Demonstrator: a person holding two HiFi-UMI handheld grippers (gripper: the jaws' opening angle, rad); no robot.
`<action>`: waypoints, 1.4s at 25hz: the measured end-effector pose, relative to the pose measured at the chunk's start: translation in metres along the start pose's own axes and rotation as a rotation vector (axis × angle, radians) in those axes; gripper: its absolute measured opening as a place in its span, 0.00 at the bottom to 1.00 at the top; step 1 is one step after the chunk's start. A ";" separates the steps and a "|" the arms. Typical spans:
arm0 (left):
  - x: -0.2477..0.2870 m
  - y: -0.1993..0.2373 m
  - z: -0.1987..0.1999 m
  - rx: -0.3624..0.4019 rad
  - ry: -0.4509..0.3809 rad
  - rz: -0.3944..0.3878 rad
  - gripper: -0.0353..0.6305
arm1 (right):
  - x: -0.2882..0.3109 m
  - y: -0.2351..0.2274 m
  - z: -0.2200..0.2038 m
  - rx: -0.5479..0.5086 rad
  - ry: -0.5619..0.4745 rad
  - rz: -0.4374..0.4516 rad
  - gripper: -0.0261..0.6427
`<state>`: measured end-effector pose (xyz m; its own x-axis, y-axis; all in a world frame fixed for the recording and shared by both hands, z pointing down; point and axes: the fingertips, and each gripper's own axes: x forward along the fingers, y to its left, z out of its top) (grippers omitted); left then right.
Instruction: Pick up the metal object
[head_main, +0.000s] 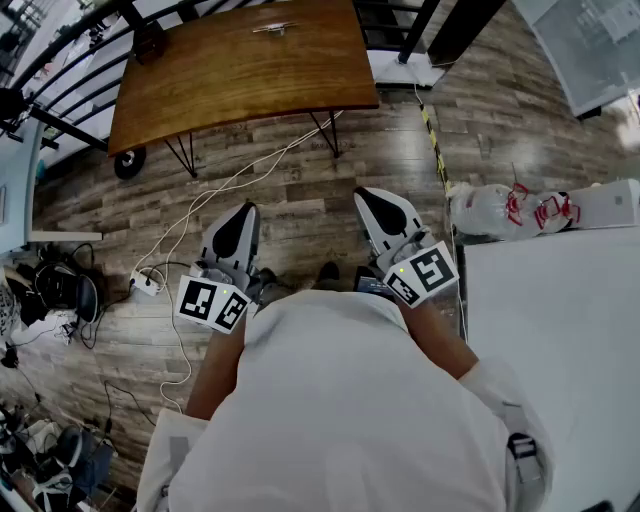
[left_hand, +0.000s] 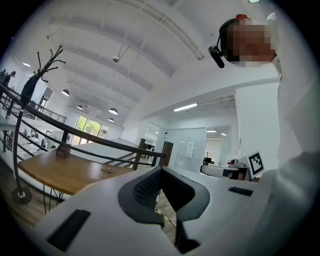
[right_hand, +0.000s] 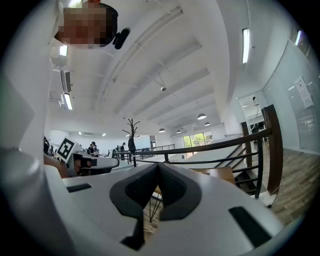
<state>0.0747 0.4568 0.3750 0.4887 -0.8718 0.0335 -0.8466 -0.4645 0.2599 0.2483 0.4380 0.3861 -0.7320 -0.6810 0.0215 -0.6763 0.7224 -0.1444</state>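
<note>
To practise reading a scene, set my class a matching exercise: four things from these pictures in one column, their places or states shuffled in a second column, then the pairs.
Things
1. metal object
2. power strip
3. bags
4. right gripper

Places or states
A. on the floor at the left, with cables
B. on the wooden table
C. held in front of the person, jaws shut and empty
D. by the far edge of the white surface at the right

Pairs: 1-B, 2-A, 3-D, 4-C
</note>
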 end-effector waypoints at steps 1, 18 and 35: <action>0.000 0.001 0.001 -0.001 0.001 0.000 0.07 | 0.001 0.001 0.000 0.001 0.000 0.001 0.07; 0.015 0.001 -0.010 -0.017 0.045 0.031 0.07 | 0.001 -0.025 -0.011 0.117 -0.029 0.007 0.08; 0.048 0.077 -0.045 -0.116 0.087 0.118 0.07 | 0.085 -0.055 -0.038 0.128 -0.009 0.034 0.08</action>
<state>0.0422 0.3863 0.4404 0.4079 -0.9003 0.1522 -0.8715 -0.3342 0.3588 0.2203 0.3453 0.4339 -0.7533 -0.6577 0.0058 -0.6344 0.7243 -0.2701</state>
